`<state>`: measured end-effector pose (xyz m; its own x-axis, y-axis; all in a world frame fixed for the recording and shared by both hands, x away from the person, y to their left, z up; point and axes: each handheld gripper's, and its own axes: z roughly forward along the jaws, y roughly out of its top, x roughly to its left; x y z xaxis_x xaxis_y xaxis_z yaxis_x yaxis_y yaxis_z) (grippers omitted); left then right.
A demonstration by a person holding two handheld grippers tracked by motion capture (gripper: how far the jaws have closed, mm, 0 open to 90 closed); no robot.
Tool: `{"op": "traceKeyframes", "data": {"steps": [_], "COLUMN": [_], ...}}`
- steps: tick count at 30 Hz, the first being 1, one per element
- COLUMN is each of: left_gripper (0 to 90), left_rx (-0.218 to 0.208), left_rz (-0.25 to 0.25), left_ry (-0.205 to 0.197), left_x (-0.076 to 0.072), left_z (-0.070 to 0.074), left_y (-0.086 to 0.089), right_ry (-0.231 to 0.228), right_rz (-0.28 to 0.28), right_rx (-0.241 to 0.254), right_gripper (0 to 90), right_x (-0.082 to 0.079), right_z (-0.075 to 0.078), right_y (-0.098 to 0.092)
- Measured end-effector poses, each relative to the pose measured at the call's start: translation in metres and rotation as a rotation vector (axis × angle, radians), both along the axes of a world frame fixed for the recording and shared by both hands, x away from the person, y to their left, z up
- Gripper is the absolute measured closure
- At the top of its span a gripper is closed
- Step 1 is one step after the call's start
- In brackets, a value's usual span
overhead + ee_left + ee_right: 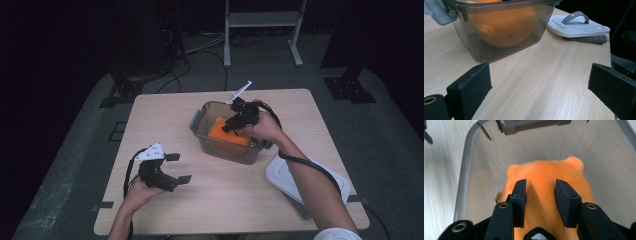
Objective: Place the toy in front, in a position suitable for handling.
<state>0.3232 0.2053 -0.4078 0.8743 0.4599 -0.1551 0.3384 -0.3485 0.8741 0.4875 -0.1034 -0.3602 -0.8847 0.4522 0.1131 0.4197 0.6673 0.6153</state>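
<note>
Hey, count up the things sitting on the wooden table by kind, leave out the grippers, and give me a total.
Clear smoky plastic storage container: 1
Orange plush toy, inside the container: 1
White plastic lid with a grey handle: 1
Dark grey speckled pad under the lid: 1
Total: 4

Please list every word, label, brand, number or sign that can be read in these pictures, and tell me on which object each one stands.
There is no readable text.
The grey handle of the white lid bears a few pale marks, too small to read.
The orange plush toy in the clear container has a small tag, too blurred to read.
</note>
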Motion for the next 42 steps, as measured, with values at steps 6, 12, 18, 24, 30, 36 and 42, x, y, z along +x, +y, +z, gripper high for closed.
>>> {"op": "traceKeyframes", "data": {"steps": [6, 12, 18, 24, 30, 36, 42], "left_gripper": [3.7, 3.7, 3.6, 3.5, 3.1, 2.9, 2.9], "left_rx": [-0.001, 0.000, -0.003, -0.008, -0.009, -0.009, -0.024], "left_rz": [0.004, 0.009, 0.020, 0.033, 0.047, 0.059, 0.070], "left_ry": [-0.002, -0.003, -0.003, -0.006, -0.009, -0.004, -0.007], "left_x": [0.000, 0.000, 0.000, -0.001, -0.002, -0.002, -0.001], "left_z": [0.000, 0.000, -0.001, -0.001, 0.000, -0.002, -0.001], "left_y": [0.000, 0.001, 0.003, 0.006, 0.009, 0.011, 0.014], "right_ry": [0.000, -0.019, -0.038, -0.060, -0.077, -0.090, -0.098], "right_rz": [-0.004, -0.002, 0.012, 0.010, 0.009, 0.009, -0.006], "right_rx": [0.038, 0.091, 0.145, 0.192, 0.221, 0.247, 0.257], "right_gripper": [56.3, 51.6, 45.8, 42.7, 38.9, 35.0, 33.7], "right_x": [-0.003, -0.012, -0.026, -0.045, -0.065, -0.086, -0.101], "right_z": [0.010, 0.017, 0.026, 0.034, 0.039, 0.039, 0.037], "right_y": [-0.003, -0.011, -0.023, -0.041, -0.060, -0.080, -0.094]}}
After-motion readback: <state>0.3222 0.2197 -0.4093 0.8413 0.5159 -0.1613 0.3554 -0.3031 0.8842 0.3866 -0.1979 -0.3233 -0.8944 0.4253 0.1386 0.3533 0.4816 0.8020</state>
